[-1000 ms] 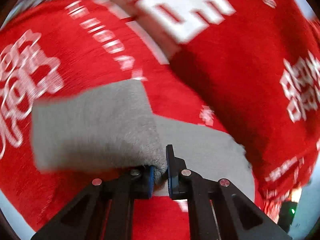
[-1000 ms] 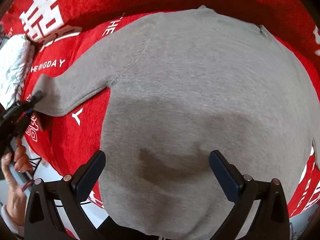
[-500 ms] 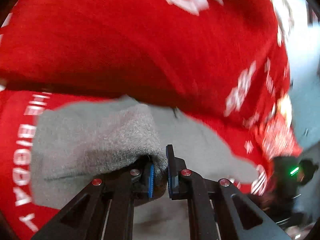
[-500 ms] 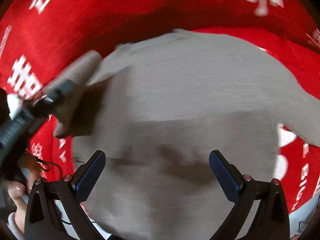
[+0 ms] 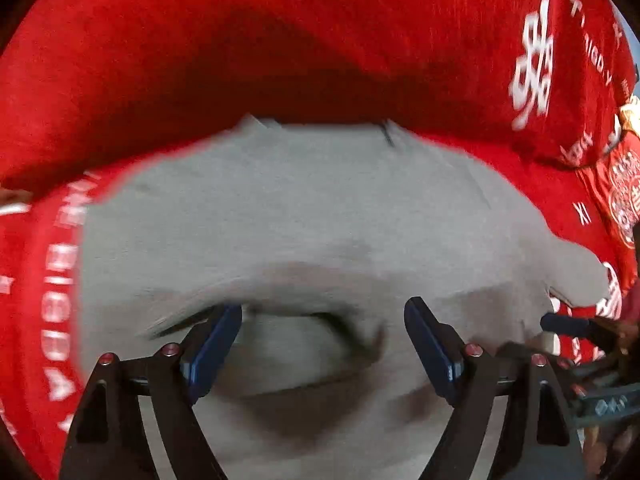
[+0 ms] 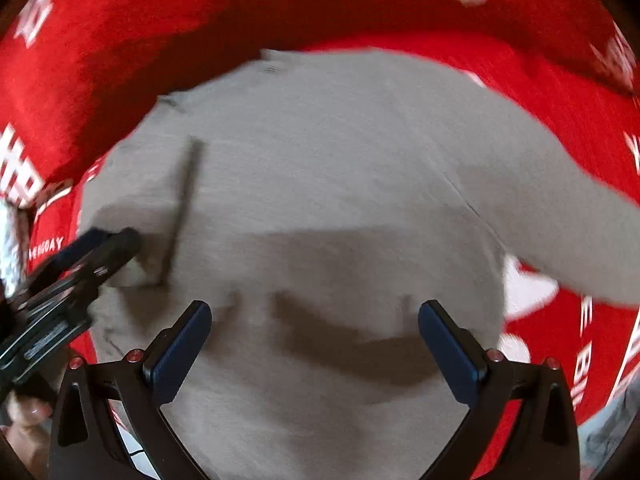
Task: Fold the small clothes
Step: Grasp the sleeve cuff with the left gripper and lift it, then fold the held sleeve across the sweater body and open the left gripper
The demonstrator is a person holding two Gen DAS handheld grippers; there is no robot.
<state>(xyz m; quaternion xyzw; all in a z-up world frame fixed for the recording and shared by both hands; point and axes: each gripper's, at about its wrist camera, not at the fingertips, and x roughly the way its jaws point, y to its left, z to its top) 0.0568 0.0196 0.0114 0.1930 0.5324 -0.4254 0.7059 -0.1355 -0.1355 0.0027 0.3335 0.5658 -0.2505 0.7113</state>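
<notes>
A small grey sweatshirt (image 5: 304,208) lies flat on a red cloth (image 5: 280,40) with white lettering. Its left sleeve is folded over the body (image 6: 144,216); the right sleeve (image 6: 568,224) still stretches out to the right. My left gripper (image 5: 323,320) is open and empty just over the folded sleeve; it also shows at the left of the right wrist view (image 6: 100,248). My right gripper (image 6: 315,320) is open and empty above the lower body of the sweatshirt (image 6: 320,200). It shows at the right edge of the left wrist view (image 5: 576,324).
The red cloth (image 6: 280,4) rises in a fold behind the sweatshirt. A white crinkled item (image 6: 10,240) lies at the far left. A hand (image 6: 24,420) holds the left gripper at the lower left.
My left gripper carried the left sleeve across onto the body, then opened and let it go. The right gripper stayed open and shifted a little over the sweatshirt.
</notes>
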